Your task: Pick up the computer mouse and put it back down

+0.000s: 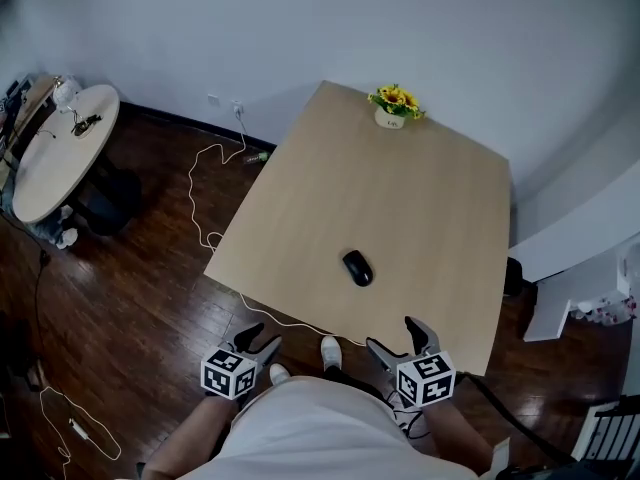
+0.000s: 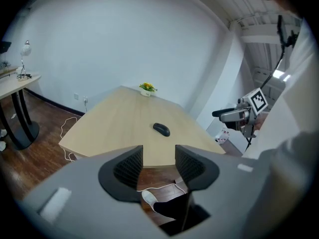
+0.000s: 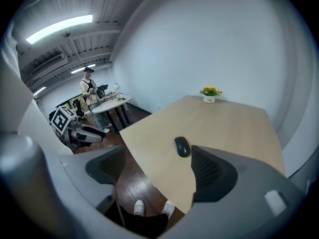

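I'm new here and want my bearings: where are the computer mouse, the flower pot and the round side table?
computer mouse (image 1: 357, 267), head view, middle of its back.
flower pot (image 1: 391, 121), head view, its white side.
round side table (image 1: 48, 166), head view, bare top.

The round pale side table (image 2: 12, 81) runs off the left gripper view's left edge, and the bits lying on it are too small to name. The print on the white flowerpot (image 1: 390, 120) is unreadable. Details on the black computer mouse (image 1: 357, 267) are too small to tell.
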Motion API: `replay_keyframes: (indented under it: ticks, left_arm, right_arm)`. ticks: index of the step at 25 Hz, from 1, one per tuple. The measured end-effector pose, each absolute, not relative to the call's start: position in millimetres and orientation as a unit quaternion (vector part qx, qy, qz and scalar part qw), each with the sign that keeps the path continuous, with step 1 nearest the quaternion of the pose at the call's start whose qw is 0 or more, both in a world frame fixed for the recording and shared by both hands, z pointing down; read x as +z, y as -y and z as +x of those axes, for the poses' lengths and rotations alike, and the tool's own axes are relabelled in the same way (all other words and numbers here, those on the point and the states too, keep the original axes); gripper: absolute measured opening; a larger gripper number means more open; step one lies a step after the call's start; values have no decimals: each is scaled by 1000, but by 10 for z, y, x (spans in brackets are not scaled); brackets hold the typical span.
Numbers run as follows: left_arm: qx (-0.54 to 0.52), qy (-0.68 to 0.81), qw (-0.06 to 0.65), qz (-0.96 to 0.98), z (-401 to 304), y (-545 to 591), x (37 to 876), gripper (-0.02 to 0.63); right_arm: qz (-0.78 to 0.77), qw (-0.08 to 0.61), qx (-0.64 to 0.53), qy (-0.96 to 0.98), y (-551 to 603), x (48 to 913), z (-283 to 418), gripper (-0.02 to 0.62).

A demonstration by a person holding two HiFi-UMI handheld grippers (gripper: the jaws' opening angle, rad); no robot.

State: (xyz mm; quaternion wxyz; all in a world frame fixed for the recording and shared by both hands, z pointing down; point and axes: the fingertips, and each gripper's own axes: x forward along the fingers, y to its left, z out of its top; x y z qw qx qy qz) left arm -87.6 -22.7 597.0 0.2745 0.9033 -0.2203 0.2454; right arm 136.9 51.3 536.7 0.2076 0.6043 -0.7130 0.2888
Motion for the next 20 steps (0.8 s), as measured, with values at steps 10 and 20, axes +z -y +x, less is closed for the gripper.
replay_keyframes:
  ticks: [10, 20]
  left_arm:
    - [246, 222, 272, 903, -972, 167, 5992, 186]
    - [242, 240, 282, 897, -1173, 74, 6061, 186]
  right_arm:
    - [595, 211, 290, 720, -584, 5374, 1187, 416]
    - [593, 222, 272, 725, -499, 5328, 1158, 414]
